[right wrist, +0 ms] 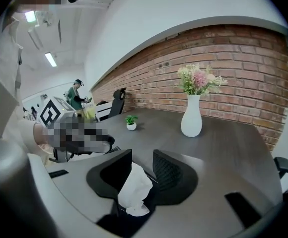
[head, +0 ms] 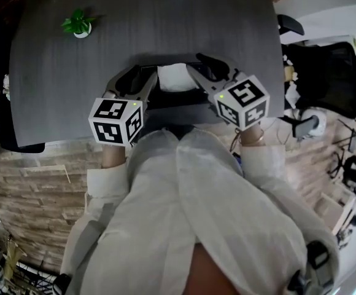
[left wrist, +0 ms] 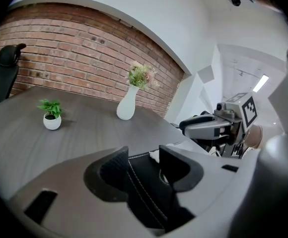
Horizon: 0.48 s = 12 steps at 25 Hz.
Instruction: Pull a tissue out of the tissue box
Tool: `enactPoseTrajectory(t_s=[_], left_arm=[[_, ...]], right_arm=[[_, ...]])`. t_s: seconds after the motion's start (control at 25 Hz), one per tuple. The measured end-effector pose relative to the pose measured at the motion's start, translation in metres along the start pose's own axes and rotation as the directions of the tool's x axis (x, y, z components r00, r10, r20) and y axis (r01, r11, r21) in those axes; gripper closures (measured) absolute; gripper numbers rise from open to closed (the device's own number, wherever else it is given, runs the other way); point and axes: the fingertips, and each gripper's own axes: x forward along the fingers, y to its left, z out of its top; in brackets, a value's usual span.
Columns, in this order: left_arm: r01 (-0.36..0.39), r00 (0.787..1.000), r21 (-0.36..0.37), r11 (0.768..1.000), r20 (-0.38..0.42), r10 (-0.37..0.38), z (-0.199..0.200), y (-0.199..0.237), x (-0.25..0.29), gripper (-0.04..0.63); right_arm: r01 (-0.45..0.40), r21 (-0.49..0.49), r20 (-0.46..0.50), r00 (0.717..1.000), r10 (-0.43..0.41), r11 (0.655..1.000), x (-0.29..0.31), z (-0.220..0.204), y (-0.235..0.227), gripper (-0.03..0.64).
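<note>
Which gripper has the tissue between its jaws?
The right gripper: the tissue stands between its open jaws. The left gripper has only the black box there.

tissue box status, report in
Left gripper open, astride the tissue box edge. Right gripper open, tissue between its jaws, not pinched. Nothing blocking.

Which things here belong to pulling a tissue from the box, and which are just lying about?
For the job: tissue, tissue box, left gripper, right gripper, both open.
Lying about: potted plant, vase of flowers, office chair.
</note>
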Motion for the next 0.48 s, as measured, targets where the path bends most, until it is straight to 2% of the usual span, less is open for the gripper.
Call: enactPoseTrajectory(t_s=[0.24, 0.48], left_arm=[[-0.048, 0.999, -0.034, 0.998, -0.01, 0.047, -0.024, -0.009, -0.01, 0.422], [-0.067, 0.998, -0.045, 0.997, -0.02, 0.066, -0.036, -0.008, -0.013, 0.422]], right_arm=[[-0.098, -0.079, -0.07, 0.993, 0.092, 0.992, 0.002, -0.016, 0.01, 0.502], [-0.146, -0.158, -0.139, 0.982, 0.124, 0.977, 0.017, -0.029, 0.012, 0.481]])
